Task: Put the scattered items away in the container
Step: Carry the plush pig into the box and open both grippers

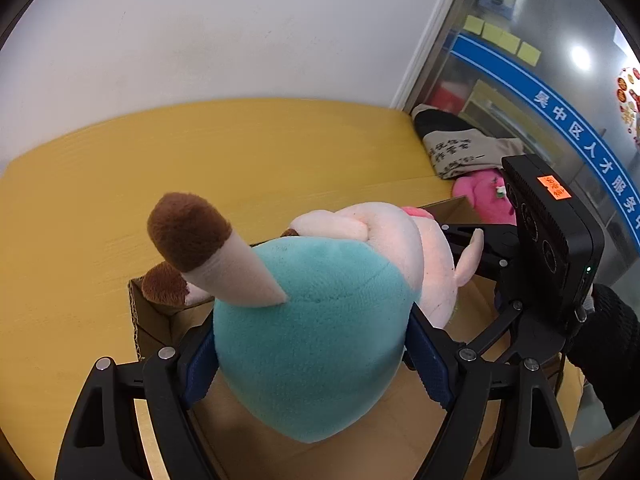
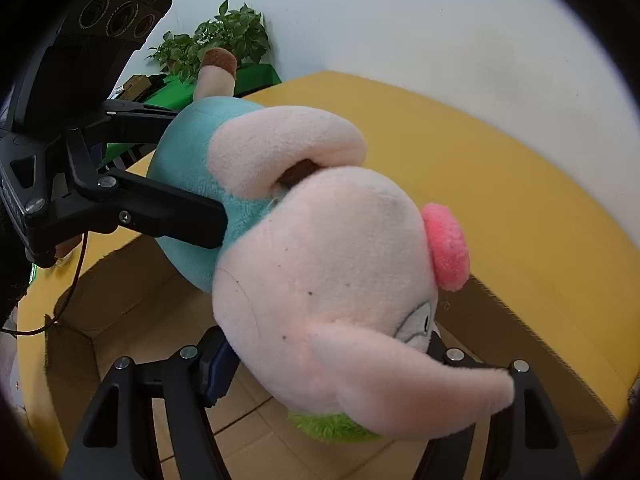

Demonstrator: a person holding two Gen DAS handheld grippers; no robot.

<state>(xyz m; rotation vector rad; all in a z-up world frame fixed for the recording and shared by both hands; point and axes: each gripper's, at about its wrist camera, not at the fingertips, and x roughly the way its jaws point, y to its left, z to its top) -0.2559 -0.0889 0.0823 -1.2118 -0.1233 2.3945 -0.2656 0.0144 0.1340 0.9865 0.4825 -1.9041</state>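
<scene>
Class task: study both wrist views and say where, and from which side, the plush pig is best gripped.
Grip the plush pig across its round teal body, pads on opposite flanks, coming from the leg end as the left gripper does. The body is wide and compressible; legs and ears are thin and floppy.

Cardboard box (image 1: pixel 156 316): mostly hidden behind the plush pig (image 1: pixel 316 340).
Green fuzzy item (image 2: pixel 332 428): only an edge shows beneath the pig's head.
Pink plush (image 1: pixel 486 198): partly blocked by the right gripper (image 1: pixel 476 240).

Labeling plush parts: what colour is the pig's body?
Teal body; clearest in the left wrist view.
</scene>
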